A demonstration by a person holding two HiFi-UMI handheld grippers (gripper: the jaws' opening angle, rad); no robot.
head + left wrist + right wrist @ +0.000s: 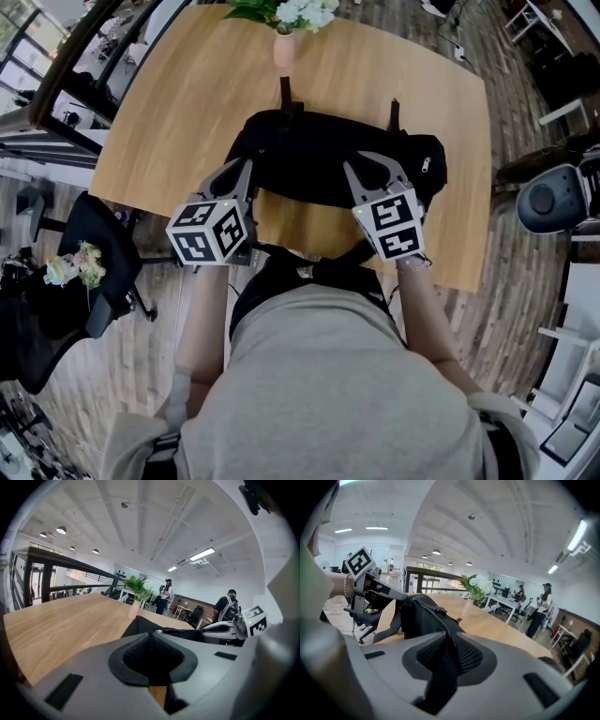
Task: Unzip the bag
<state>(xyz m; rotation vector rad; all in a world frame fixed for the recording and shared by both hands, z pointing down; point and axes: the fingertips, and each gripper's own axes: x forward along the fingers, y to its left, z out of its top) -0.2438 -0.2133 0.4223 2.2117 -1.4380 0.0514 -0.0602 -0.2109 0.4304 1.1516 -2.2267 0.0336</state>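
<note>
- The left tongs [153, 633] are closed to the tips on the near left edge of the black bag [319, 155], with a small silvery bit showing just past the tips.
- The right tongs [449, 637] stand a narrow way apart. A fold of the bag runs loosely between them, and the zipper [440, 620] leads straight into the gap.
- The right tongs are at the bag's near edge toward its right end, well apart from the left ones.
- The bag lies flat across the middle of the wooden table [178, 112], lengthwise from left to right in front of the person.
- Two straps [284, 92] stick out from its far side, and a silver zipper pull [427, 166] shows at its right end.
- Beyond the bag, at the far edge of the table, stands a pink vase [284, 49] with white flowers and green leaves.
- A black office chair [98, 253] is on the floor to the left of the table.
</note>
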